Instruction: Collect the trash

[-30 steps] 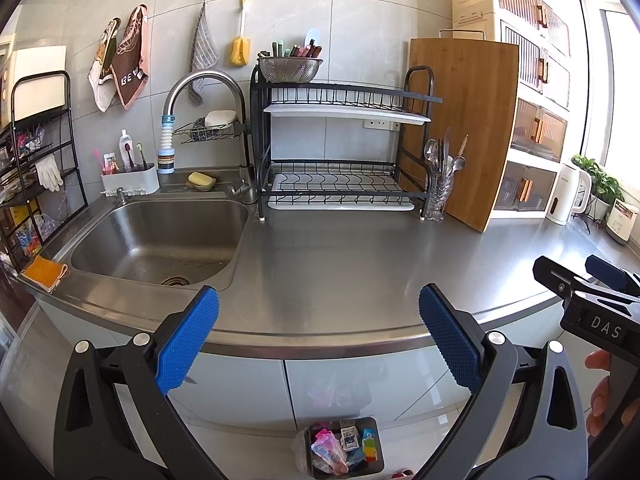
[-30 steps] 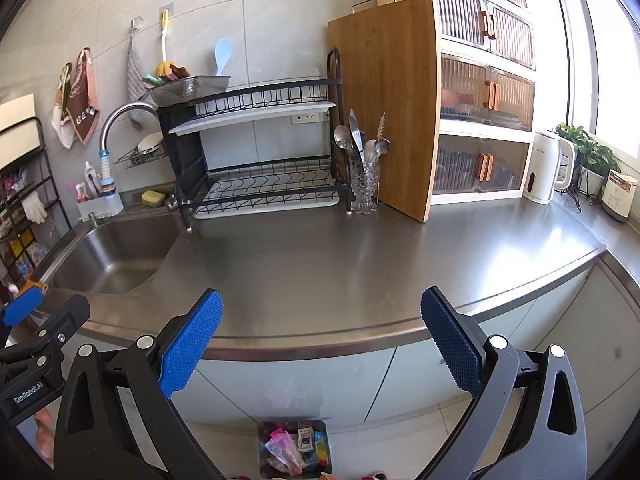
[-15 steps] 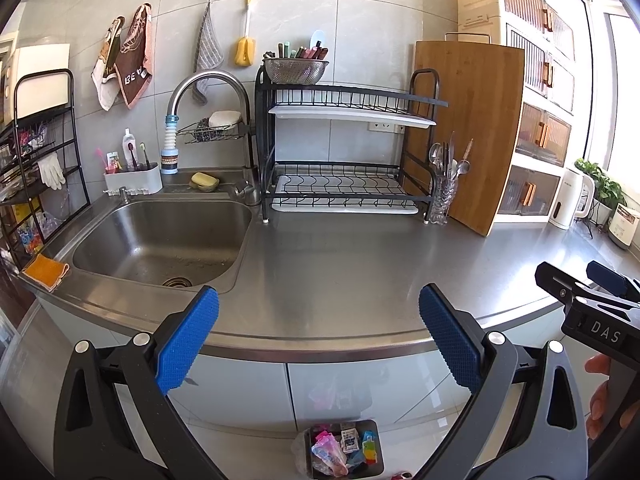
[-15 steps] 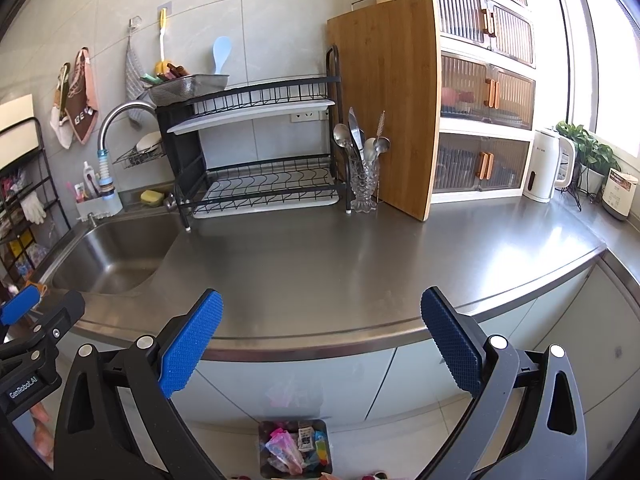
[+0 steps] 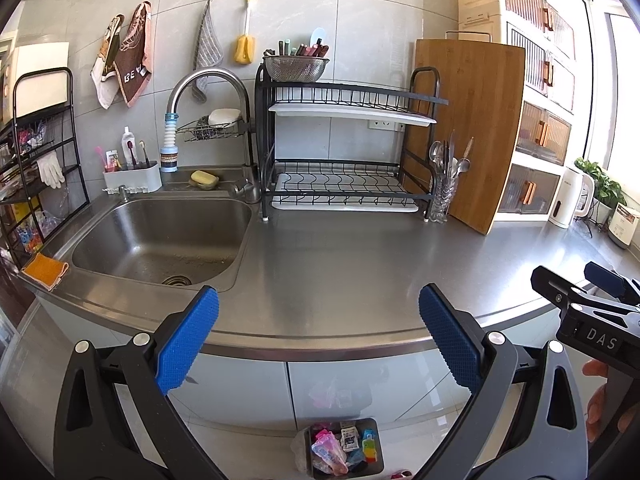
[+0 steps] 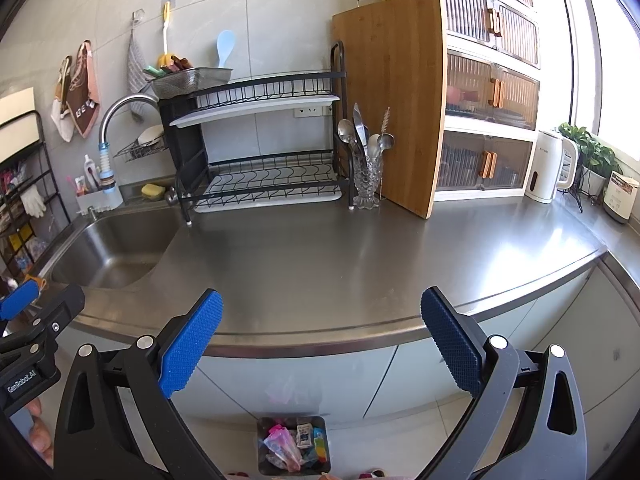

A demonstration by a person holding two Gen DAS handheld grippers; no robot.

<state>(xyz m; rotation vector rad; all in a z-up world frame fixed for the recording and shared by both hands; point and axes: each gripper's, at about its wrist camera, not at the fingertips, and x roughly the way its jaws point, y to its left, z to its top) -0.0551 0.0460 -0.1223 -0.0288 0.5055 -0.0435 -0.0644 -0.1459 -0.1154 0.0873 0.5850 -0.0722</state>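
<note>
Both tools are held out over the front edge of the steel tabletop [image 5: 344,264], and neither has anything in it. The left hand-held gripper [image 5: 318,344] has its blue-padded fingers [image 5: 188,344] spread wide, with only air between them; the right hand-held gripper [image 6: 320,346] is spread just as wide and equally empty, its black body also poking into the right edge of the left wrist view, with a bit of the person's hand [image 5: 600,400] wrapped round the handle there. Straight down below the two of them, on the floor in front of the pale cabinet doors [image 6: 288,380], sits a small dark trash bin [image 6: 294,446]. It is lined with a clear bag and packed with bright wrappers and packets: pink, blue, a white printed sachet, a green and orange piece. The work surface above it looks bare and shiny. Farther back, the sink [image 5: 160,236] lies to the left with an orange cloth [image 5: 45,270] on its near corner, a black dish rack [image 5: 344,140] stands behind the middle, and a big wooden cutting board [image 6: 394,96] leans upright beside a glass of cutlery [image 6: 366,168]. A white kettle [image 6: 550,166] stands far right.
</note>
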